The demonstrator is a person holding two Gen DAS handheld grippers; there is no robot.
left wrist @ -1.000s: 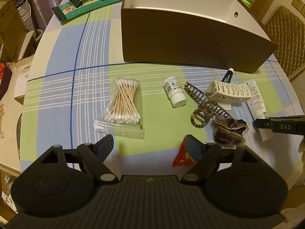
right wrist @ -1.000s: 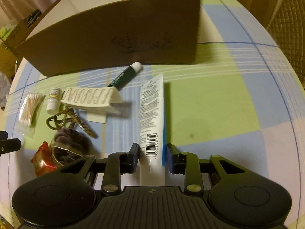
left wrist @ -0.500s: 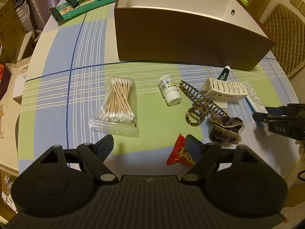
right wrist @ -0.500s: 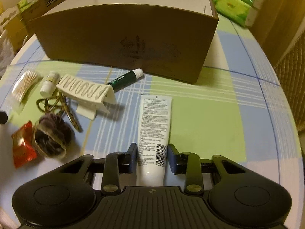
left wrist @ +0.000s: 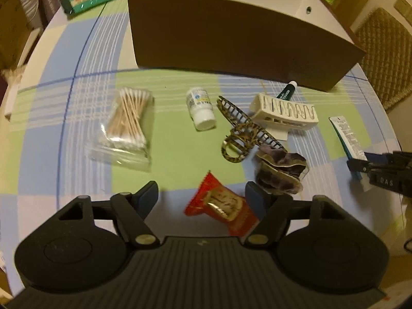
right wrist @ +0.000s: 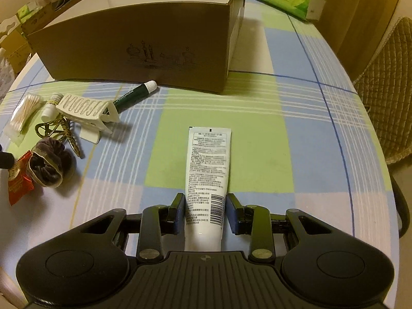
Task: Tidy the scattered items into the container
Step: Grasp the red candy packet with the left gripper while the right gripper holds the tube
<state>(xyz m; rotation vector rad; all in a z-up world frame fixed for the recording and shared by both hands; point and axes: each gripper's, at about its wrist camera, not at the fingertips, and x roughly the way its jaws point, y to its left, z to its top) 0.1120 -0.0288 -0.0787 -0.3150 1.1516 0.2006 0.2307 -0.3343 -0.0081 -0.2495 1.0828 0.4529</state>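
The box (right wrist: 144, 38) looks like matt brown cardboard, white inside. The cloth on the tabletop (right wrist: 296, 118) is smooth and checked. The tube (right wrist: 207, 170) is glossy white plastic. The scrunchie (left wrist: 280, 172) seems soft velvet. The red wrapper (left wrist: 221, 203) is shiny foil. The swabs' bag (left wrist: 123, 126) is clear glossy plastic.

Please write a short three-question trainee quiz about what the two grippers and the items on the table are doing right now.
1. True or false: the right gripper is shut on the white tube.
2. Which item lies between the left gripper's open fingers: A) red snack packet, B) cotton swab bag, C) small white bottle?
3. Fill in: the green lip balm lies against the brown ____.

Key: 1 true; 2 A; 3 box.
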